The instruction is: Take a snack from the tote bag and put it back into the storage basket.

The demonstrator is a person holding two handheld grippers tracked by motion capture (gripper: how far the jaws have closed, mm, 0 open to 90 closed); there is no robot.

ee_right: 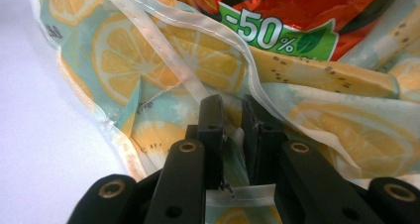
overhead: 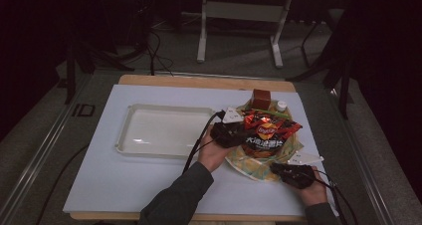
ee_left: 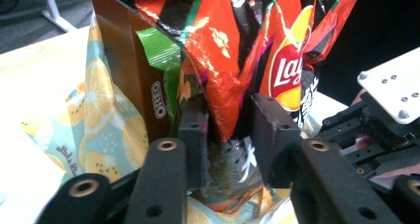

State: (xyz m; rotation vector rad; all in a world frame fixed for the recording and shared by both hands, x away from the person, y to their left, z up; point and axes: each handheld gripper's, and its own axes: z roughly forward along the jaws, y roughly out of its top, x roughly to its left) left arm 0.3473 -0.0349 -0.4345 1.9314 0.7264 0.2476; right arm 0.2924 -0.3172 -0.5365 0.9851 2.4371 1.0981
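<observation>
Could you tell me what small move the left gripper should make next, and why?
Probably lift the chip bag gently up and out of the fruit-print bag. The left gripper has its jaws pinched on the chip bag's lower fold, while the right gripper clamps the fruit-print bag's rim, holding it down. The white tray beside it looks like the place to put it.

Open worktop (overhead: 149,185) is left at six and nine o'clock of the tray (overhead: 164,130). Passage at three o'clock is blocked by the bag (overhead: 259,165), piled with the chip packet (overhead: 268,130) and box (overhead: 261,98).
</observation>
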